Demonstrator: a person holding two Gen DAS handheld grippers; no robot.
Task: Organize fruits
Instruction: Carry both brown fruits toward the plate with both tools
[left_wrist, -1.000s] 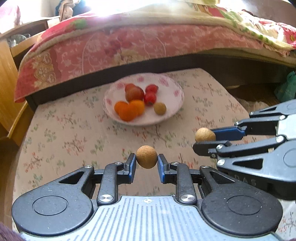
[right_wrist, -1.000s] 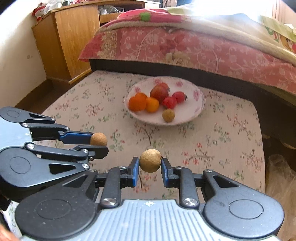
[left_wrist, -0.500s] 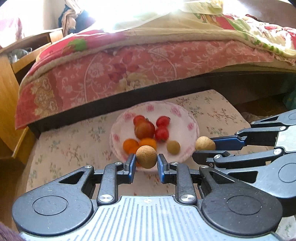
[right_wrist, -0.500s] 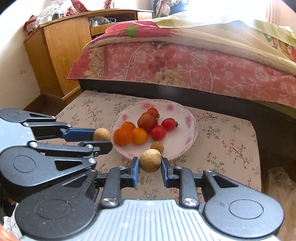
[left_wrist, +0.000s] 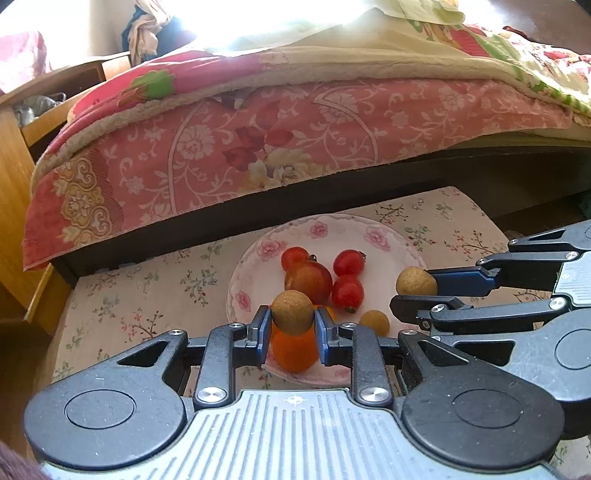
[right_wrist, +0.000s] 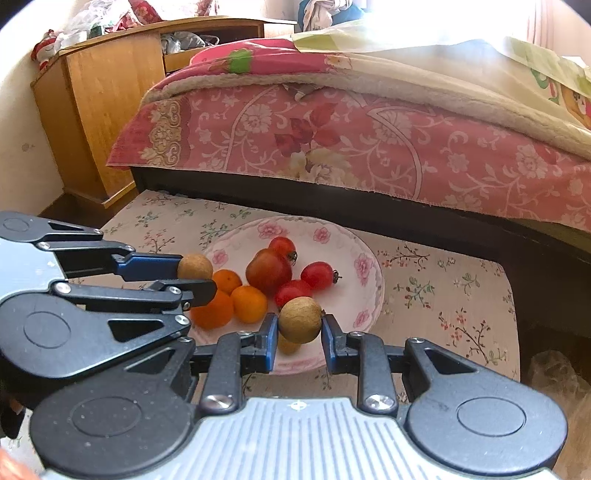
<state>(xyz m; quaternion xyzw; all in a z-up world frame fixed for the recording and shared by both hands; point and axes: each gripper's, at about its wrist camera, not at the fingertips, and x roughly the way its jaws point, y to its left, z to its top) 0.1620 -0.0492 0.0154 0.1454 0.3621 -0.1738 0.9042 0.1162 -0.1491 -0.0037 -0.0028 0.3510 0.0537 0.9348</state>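
My left gripper (left_wrist: 291, 326) is shut on a round tan longan (left_wrist: 292, 312) and holds it above the near left rim of the floral plate (left_wrist: 325, 230). My right gripper (right_wrist: 298, 336) is shut on a second tan longan (right_wrist: 300, 319) above the plate's near rim (right_wrist: 369, 266). Each gripper shows in the other's view, the right (left_wrist: 415, 291) and the left (right_wrist: 195, 275). The plate holds red tomatoes (left_wrist: 347, 291), a larger red fruit (right_wrist: 268, 271), oranges (right_wrist: 249, 303) and a third longan (left_wrist: 374, 322).
The plate sits on a low table with a floral cloth (right_wrist: 443, 295). A bed with a pink floral blanket (left_wrist: 295, 136) runs right behind it. A wooden cabinet (right_wrist: 99, 107) stands at the left. A plastic bag (right_wrist: 554, 376) lies off the table's right edge.
Both grippers have moved forward with their longans, from over the bare cloth to over the plate's near rim. The plate now looks larger and closer.
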